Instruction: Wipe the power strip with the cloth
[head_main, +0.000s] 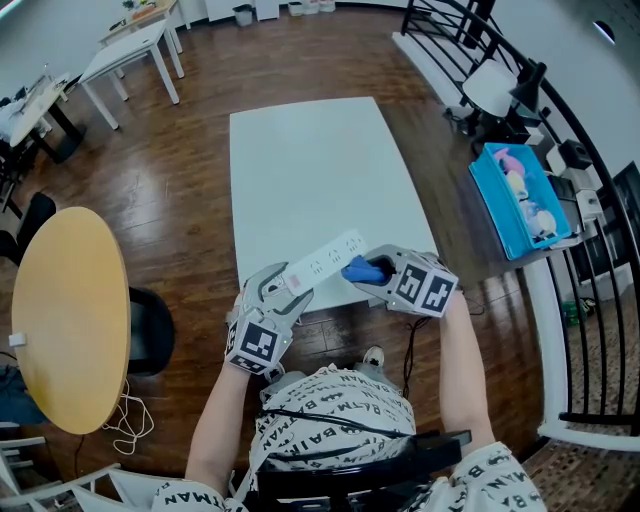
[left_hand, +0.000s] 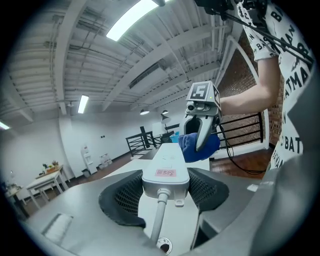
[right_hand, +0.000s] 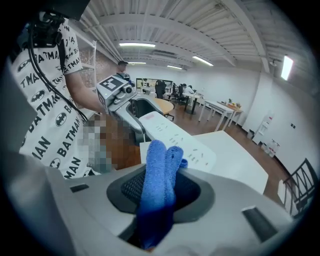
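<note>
A white power strip (head_main: 325, 260) is lifted above the near edge of the white table (head_main: 310, 170). My left gripper (head_main: 278, 293) is shut on its near end, the cord end (left_hand: 165, 176) sitting between the two pads. My right gripper (head_main: 372, 272) is shut on a folded blue cloth (head_main: 362, 270), which touches the strip's right side. In the right gripper view the cloth (right_hand: 159, 175) stands up between the jaws, with the strip (right_hand: 177, 137) just beyond it. In the left gripper view the cloth (left_hand: 196, 146) presses against the far part of the strip.
A round yellow table (head_main: 70, 315) stands at the left. A blue tray (head_main: 520, 200) with small items sits at the right beside a black railing (head_main: 600, 180). White desks (head_main: 130, 55) stand at the far left.
</note>
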